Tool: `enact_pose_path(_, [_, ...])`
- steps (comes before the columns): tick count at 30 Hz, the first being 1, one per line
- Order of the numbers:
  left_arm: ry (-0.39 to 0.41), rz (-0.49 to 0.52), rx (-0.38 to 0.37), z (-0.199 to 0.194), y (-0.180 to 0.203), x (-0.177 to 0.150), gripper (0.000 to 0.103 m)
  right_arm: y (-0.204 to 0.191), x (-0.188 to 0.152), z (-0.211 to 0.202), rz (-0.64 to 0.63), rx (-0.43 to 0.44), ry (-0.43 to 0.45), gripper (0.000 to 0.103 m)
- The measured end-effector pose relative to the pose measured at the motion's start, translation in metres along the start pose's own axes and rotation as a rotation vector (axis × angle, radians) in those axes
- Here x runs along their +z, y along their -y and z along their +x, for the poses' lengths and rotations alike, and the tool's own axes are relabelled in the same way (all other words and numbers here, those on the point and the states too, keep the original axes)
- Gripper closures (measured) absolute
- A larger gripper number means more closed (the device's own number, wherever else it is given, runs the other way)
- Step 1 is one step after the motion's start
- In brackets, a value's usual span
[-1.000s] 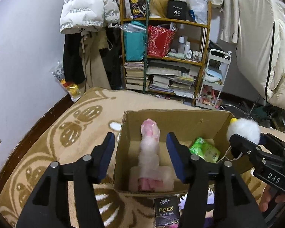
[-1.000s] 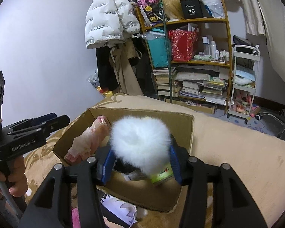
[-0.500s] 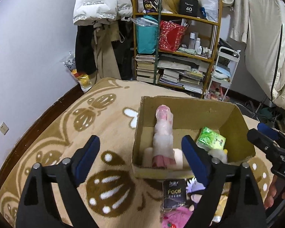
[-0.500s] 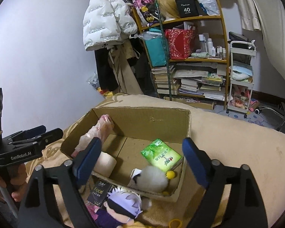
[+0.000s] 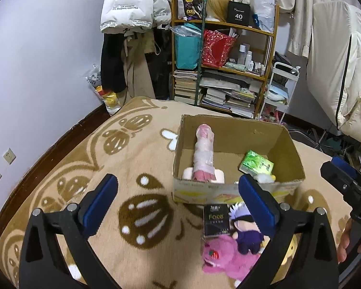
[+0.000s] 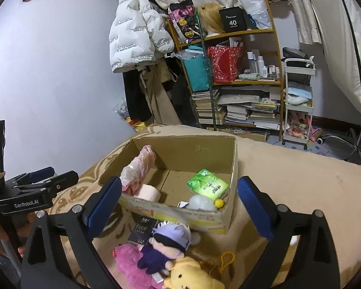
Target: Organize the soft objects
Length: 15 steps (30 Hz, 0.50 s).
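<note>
**Both grippers empty above the toy pile, in front of the box**

The right gripper has its jaws spread wide and holds nothing; the left gripper is also wide open and empty. The remaining soft toys lie on the blanket just near of the cardboard box: a purple-haired doll, a pink plush to its left and a yellow plush nearest to the camera. In the right wrist view the doll sits almost centred below the open jaws, its long axis running near to far, so I judge the right gripper better placed for it. The white pom-pom already rests inside the box.
</note>
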<state>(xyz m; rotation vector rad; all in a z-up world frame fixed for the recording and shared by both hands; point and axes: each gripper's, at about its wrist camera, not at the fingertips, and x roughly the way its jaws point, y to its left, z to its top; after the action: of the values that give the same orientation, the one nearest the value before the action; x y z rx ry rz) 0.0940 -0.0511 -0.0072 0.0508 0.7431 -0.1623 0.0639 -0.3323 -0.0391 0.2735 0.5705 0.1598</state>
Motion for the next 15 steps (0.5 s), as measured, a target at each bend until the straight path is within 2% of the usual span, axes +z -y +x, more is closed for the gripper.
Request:
enact_pose_path(8, [-0.01,-0.003,0.031,-0.018,-0.001,-0.014,0.003,-0.006,-0.006,-0.019,0.028,0.004,-0.007,0.002])
enact_pose_path(15, [-0.04,0.018,0.021,-0.011,0.0,-0.018,0.003,-0.01,-0.01,-0.025,0.028,-0.008,0.001,0.002])
